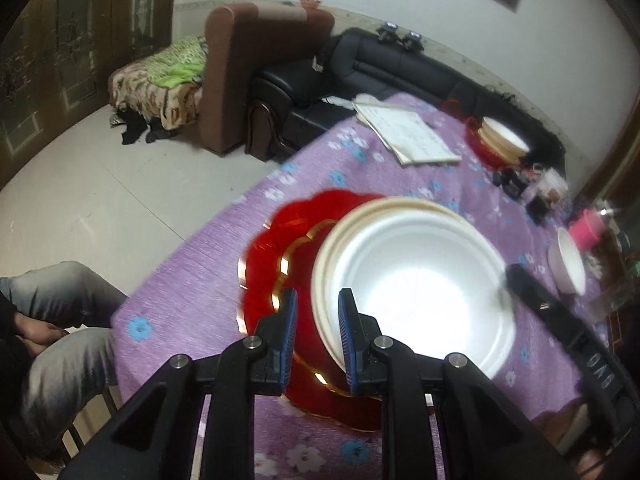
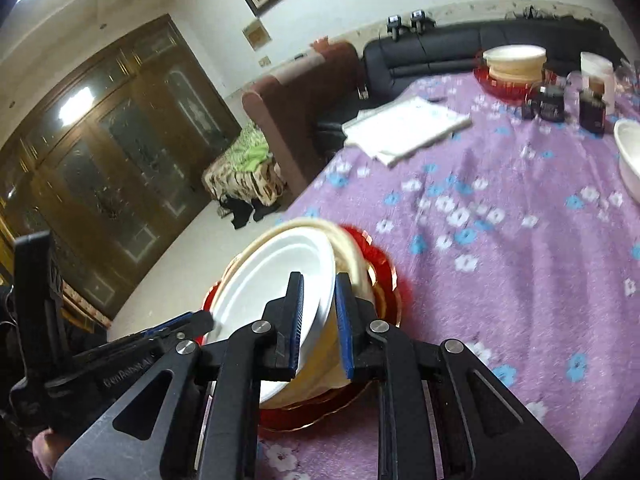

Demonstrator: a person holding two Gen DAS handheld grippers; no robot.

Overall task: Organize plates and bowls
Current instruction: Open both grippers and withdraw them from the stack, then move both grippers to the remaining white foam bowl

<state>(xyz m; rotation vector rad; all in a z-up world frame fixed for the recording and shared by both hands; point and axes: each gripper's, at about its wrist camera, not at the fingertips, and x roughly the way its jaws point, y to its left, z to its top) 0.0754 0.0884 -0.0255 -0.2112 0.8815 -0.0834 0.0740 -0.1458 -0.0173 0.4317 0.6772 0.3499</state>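
A stack of white and cream bowls sits tilted on a red gold-rimmed plate at the near edge of the purple flowered table. My left gripper is shut on the stack's near-left rim. My right gripper is shut on the stack's opposite rim, above the red plate. A second stack of bowls on a red plate stands at the far side of the table and also shows in the right wrist view. A single white bowl lies at the right.
A white notebook lies mid-table. Dark jars and a pink cup crowd the far right. A person's legs are at the table's left. A black sofa and a brown armchair stand behind.
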